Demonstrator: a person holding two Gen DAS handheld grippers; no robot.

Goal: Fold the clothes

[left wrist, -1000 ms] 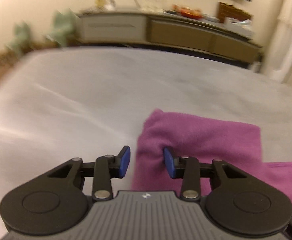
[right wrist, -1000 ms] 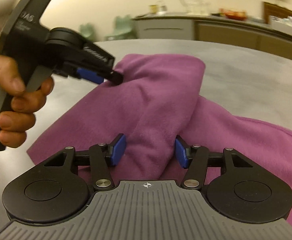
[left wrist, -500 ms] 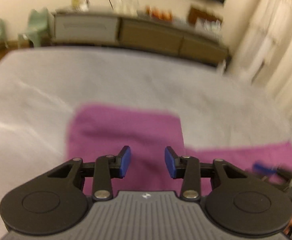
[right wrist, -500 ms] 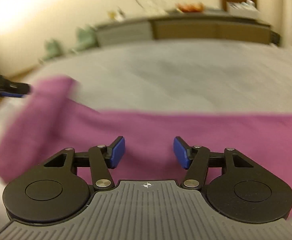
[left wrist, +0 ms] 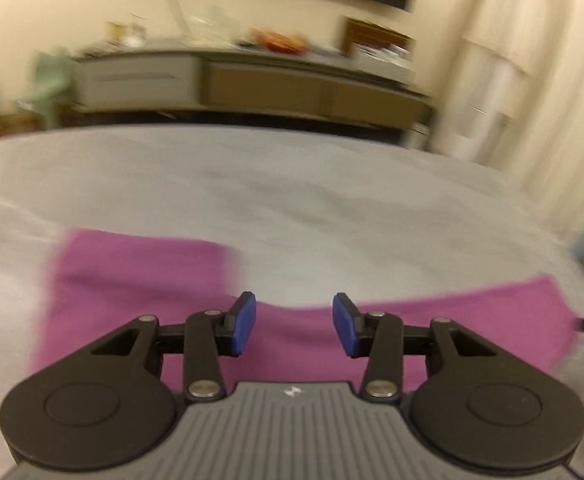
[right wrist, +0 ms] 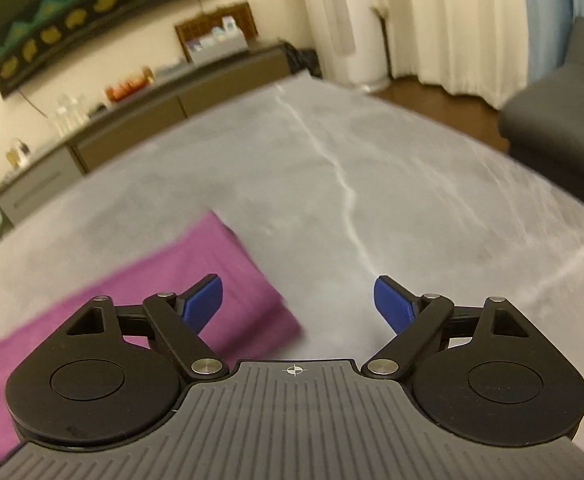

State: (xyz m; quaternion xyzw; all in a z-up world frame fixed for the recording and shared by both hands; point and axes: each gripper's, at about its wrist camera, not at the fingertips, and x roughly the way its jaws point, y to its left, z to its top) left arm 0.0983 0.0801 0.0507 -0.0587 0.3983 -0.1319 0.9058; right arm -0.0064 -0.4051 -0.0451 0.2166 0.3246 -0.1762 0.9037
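Cream walls back the scene, with a long low sideboard (left wrist: 252,80) along the far side, a dark picture (right wrist: 92,12) above it and pale curtains (right wrist: 431,20) on the right. Nearer to me spreads the grey bed (left wrist: 331,208), its cover marked by a pale crease in the right wrist view.

On that bed I see the purple garment (left wrist: 132,280) lying flat. From the left wrist camera it runs as a long band across the near part of the bed, with a wider folded block at its left end and a thinner strip reaching to the right. From the right wrist camera only its right end shows, at the near left, ending in a blurred corner.

My left gripper (left wrist: 293,328) hangs over the middle of the band, its blue fingers (left wrist: 244,322) set moderately apart after just opening a little, and I see nothing gripped between them; the cloth lies below. My right gripper (right wrist: 297,300) has its fingers (right wrist: 391,300) spread wide, having just been opening, with only bare bed cover in the gap. Its left finger sits over the garment's end; I cannot tell whether it touches the cloth. At the far right edge of the left wrist view a dark tip with a bit of blue peeks in, too blurred to read.
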